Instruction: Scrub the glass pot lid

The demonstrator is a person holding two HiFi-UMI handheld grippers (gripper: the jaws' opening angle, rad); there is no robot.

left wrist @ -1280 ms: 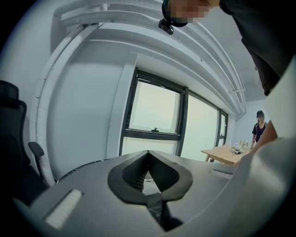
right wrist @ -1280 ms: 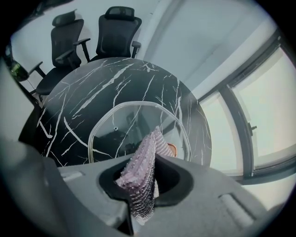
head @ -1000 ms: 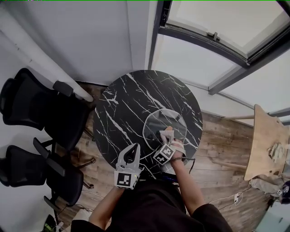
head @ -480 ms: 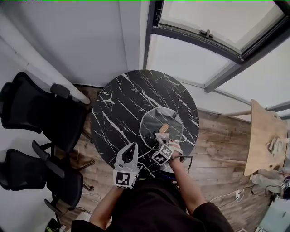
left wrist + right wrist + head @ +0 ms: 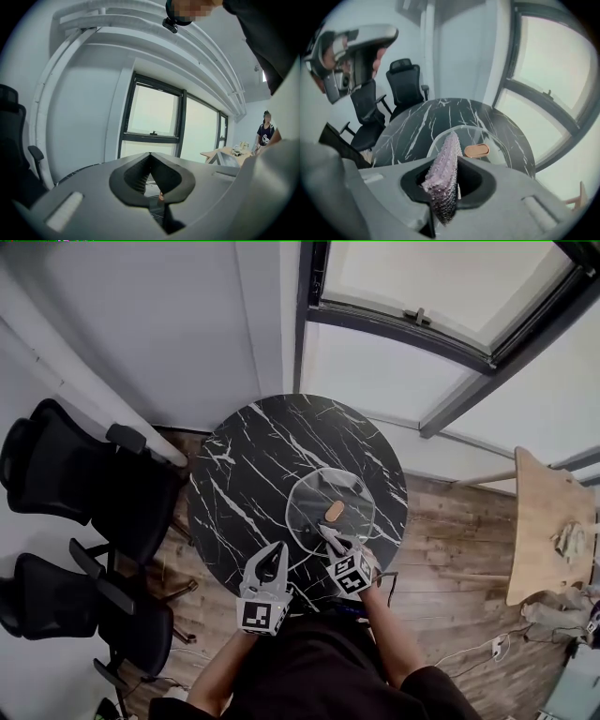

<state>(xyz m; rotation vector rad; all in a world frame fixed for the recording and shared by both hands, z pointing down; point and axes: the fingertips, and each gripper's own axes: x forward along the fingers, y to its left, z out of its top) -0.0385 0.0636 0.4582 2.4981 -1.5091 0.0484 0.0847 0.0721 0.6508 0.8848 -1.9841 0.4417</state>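
Right gripper [image 5: 453, 161]: your jaws are clenched on a scrubbing pad [image 5: 443, 187], pale lilac and coarsely textured, pinched edge-on so that it stands out beyond the jaw tips and also hangs back below them. In the right gripper view the pad's far end points at the near rim of the glass pot lid [image 5: 497, 140]; whether it touches the glass cannot be told. Left gripper [image 5: 150, 157]: your jaws are closed tip to tip with nothing between them, and only a narrow gap lower down lets a sliver of the scene show through. In the head view this gripper hangs over the near edge of the desk, to the left of the lid and apart from it, jaws pointing away from your body. The lid is round and clear and lies flat on the near right part of the desk [image 5: 253, 465], with a copper-brown oval knob [image 5: 333, 512] at its centre. The desk is round, black marble pattern with white veins. Two black office chairs [image 5: 84, 474] stand on the left, close to the desk. A dark-framed window [image 5: 441, 287] runs behind the desk. On the far right stands a light wooden table [image 5: 548, 521] on the wood-plank floor [image 5: 450, 549].
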